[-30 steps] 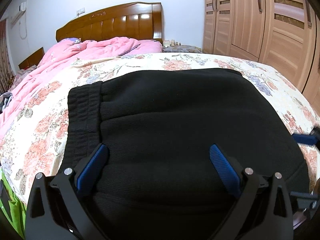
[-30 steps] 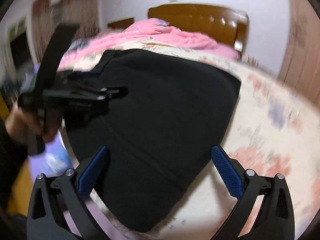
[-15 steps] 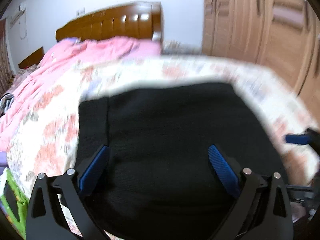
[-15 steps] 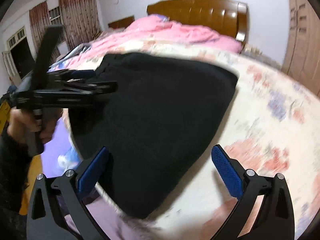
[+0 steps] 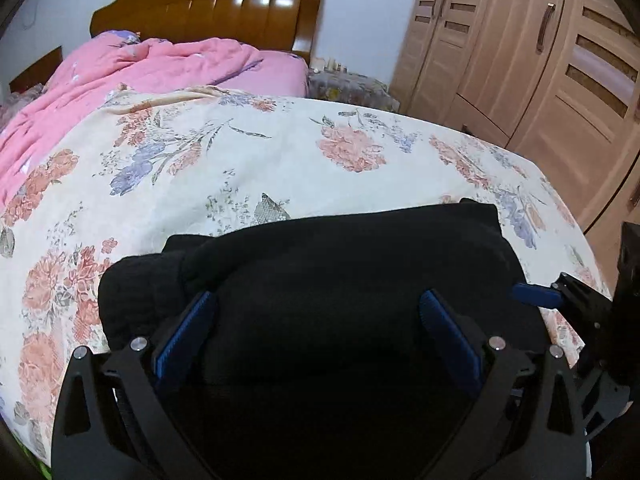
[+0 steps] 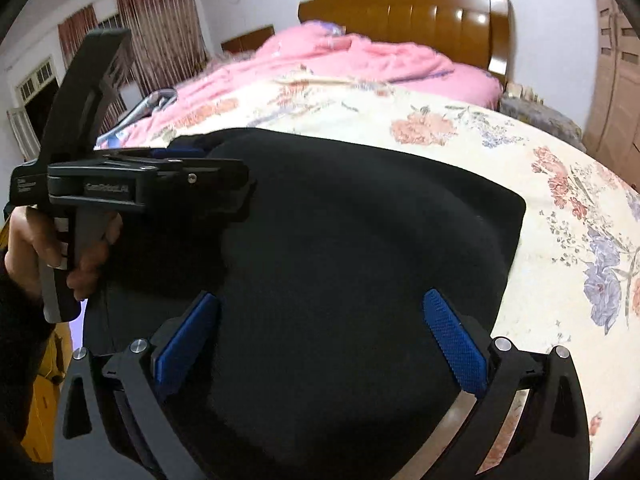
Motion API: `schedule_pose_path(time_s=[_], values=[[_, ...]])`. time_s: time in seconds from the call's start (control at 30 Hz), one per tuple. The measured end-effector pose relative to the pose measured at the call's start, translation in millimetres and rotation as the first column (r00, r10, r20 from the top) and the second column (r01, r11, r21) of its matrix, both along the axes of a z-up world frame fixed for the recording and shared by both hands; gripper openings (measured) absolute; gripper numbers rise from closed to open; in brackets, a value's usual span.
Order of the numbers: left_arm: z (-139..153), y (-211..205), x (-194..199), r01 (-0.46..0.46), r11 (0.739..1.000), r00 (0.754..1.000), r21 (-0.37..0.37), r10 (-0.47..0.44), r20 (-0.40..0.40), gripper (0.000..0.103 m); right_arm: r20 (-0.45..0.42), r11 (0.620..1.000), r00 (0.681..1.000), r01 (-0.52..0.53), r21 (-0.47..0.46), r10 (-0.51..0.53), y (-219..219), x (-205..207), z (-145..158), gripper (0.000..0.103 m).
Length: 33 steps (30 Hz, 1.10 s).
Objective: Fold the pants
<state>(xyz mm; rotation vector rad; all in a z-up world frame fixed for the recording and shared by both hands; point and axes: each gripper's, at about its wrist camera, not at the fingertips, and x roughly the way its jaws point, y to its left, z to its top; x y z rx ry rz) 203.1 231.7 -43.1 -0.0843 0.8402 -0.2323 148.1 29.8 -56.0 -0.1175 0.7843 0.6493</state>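
**Operator:** Looking through the left wrist camera first: my left gripper (image 5: 318,332) has its jaws spread wide, holding nothing, over the black pants (image 5: 340,280). They lie in a folded bundle on the floral bedspread (image 5: 240,160) at the near edge of the bed, a bunched ribbed part at the bundle's left end. The blue tip of the right gripper (image 5: 536,295) pokes in at the bundle's right edge.

**Second:** How would you finish the step well?

**Operator:** I judge the folding is nearly done. I'd press flat, tuck in that bunched left end, and square the edges before backing off; pinching only the top layer would drag the fold open.

**Second:** And against a second ago?

**Operator:** The pants then spread much further up the bed, with the waistband flat at the left. Now the bundle is shorter and far more bedspread shows beyond it.

**Operator:** From the right wrist camera: my right gripper (image 6: 320,336) is likewise released, over the near right part of the pants (image 6: 360,260). The left gripper (image 6: 152,178), held in a hand (image 6: 48,248), sits over the bundle's left side.

**Second:** Changes there?

**Operator:** The cloth's far edge sits nearer, and the earlier blur has gone.
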Motion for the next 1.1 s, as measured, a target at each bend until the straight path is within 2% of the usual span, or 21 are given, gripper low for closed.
schedule_pose_path(time_s=[0.07,0.13,0.17,0.23,0.27,0.3,0.4,0.47,0.57,0.63,0.7,0.77,0.87,0.93,1.1], values=[[4,-3,-2,-0.013,1.0,1.0,0.01,0.013,0.015,0.101,-0.007,0.999,1.0,0.031,-0.011,-0.031,-3,-5,5,0.098],[10,-11,-9,-0.06,0.996,0.997,0.06,0.057,0.052,0.101,0.001,0.997,0.997,0.077,-0.015,-0.077,-11,-15,19,0.098],[21,-19,-26,-0.102,0.989,0.989,0.109,0.088,0.121,0.101,0.022,0.995,0.995,0.095,0.001,-0.095,-17,-21,26,0.098],[33,-30,-51,-0.208,0.957,0.961,0.203,0.162,0.223,0.101,0.069,0.99,0.987,0.141,0.017,-0.142,-34,-46,38,0.098],[41,-37,-72,-0.294,0.923,0.933,0.249,0.22,0.287,0.101,0.081,0.987,0.984,0.159,0.009,-0.16,-40,-52,39,0.098],[45,-41,-82,-0.325,0.912,0.919,0.251,0.242,0.312,0.101,0.1,0.981,0.976,0.194,-0.009,-0.193,-49,-62,43,0.098],[56,-45,-121,-0.39,0.904,0.882,0.176,0.312,0.354,0.101,0.126,0.968,0.96,0.251,0.001,-0.249,-69,-81,54,0.098],[65,-50,-140,-0.449,0.874,0.85,0.185,0.354,0.39,0.101,0.15,0.956,0.944,0.291,0.04,-0.294,-81,-94,62,0.099],[78,-58,-161,-0.473,0.862,0.83,0.185,0.365,0.422,0.101,0.128,0.932,0.925,0.345,0.115,-0.358,-94,-115,69,0.099],[83,-62,-172,-0.454,0.877,0.837,0.156,0.36,0.413,0.101,0.11,0.928,0.924,0.351,0.126,-0.365,-91,-125,66,0.099],[80,-70,-182,-0.416,0.901,0.859,0.125,0.344,0.38,0.101,0.116,0.93,0.924,0.354,0.096,-0.364,-82,-132,60,0.099],[71,-78,-188,-0.394,0.911,0.877,0.122,0.333,0.346,0.101,0.127,0.928,0.92,0.364,0.074,-0.371,-76,-142,50,0.099],[55,-92,-194,-0.346,0.928,0.909,0.135,0.296,0.292,0.101,0.105,0.936,0.931,0.349,0.034,-0.351,-68,-150,35,0.099],[43,-98,-195,-0.322,0.935,0.924,0.147,0.278,0.262,0.101,0.096,0.936,0.932,0.35,0.021,-0.351,-67,-153,27,0.099],[26,-104,-198,-0.291,0.942,0.94,0.165,0.249,0.233,0.101,0.089,0.937,0.933,0.348,0.019,-0.348,-66,-155,22,0.099]])
